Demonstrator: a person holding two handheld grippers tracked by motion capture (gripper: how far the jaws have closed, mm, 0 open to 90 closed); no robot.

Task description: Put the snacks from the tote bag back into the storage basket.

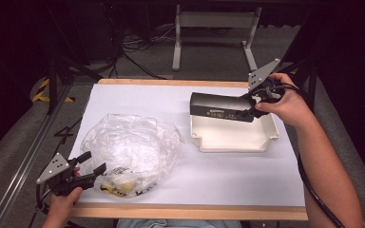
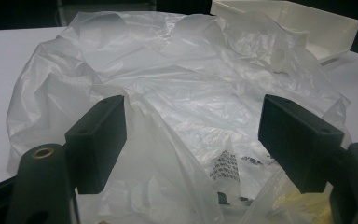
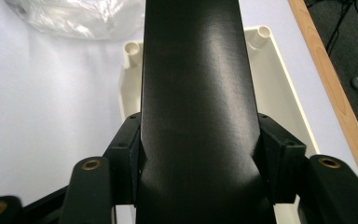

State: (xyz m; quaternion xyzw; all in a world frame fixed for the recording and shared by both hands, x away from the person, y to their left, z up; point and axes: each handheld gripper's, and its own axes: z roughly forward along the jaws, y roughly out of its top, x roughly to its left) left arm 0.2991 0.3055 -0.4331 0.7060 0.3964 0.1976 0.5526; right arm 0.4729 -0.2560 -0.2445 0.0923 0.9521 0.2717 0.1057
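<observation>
- The right gripper [image 1: 251, 110] has its jaws clamped on one end of a long black box [image 1: 221, 107]; in the right gripper view the box [image 3: 191, 93] runs straight out ahead from between the two pads [image 3: 133, 149], which press on its two narrow sides.
- That box hangs above the cream tray [image 1: 235, 140], over the tray's far half, with its long axis lying roughly along the tray's far wall. It looks clear of the tray floor, though I cannot tell for sure that it touches nothing.
- From the right fingers the box's free end points away toward the person's left, so the whole length lies beyond the grip. My guess is that the coming move turns on this: the box goes straight down from the pads, kept parallel to the tray's long side so both ends clear the rim [image 3: 128, 79].
- The left gripper [image 1: 91, 172] stands wide open, nothing pinched, at the near edge of the crumpled clear plastic bag [image 1: 128, 147]; the film [image 2: 182, 93] spreads just ahead of and between its fingers [image 2: 100, 140].
- The right hand is plainly the nearer one to the tray; the left is well apart from it, with the bag between.
</observation>
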